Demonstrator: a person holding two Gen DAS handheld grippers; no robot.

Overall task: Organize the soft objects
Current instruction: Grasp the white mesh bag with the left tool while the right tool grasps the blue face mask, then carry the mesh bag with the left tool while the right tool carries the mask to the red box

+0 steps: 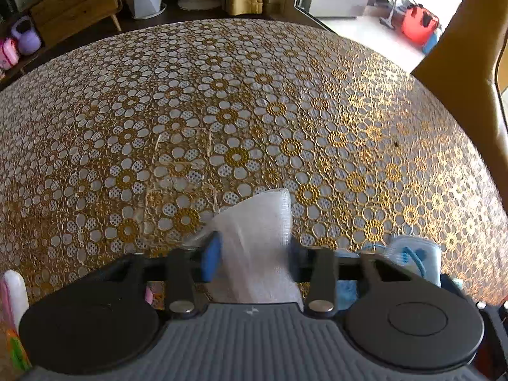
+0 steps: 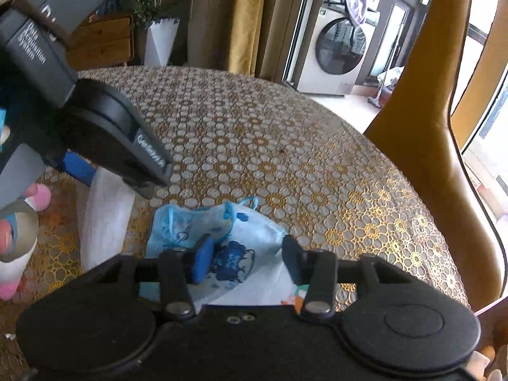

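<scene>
A white mesh cloth [image 1: 257,241] lies on the table between the fingers of my left gripper [image 1: 252,252], whose jaws stand open around it. In the right wrist view the same cloth [image 2: 104,219] hangs under the left gripper's body [image 2: 104,133]. A white cloth with blue cartoon print and blue trim [image 2: 228,241] lies on the table beneath my right gripper [image 2: 244,258], whose jaws stand open over it. It also shows at the right of the left wrist view [image 1: 412,254].
The round table wears a gold and white flower lace cover [image 1: 238,111]. A pink and white plush toy [image 2: 19,241] sits at the left edge. A tan chair back [image 2: 422,120] stands close on the right. A wooden cabinet [image 1: 76,3] and a washing machine [image 2: 339,50] stand beyond.
</scene>
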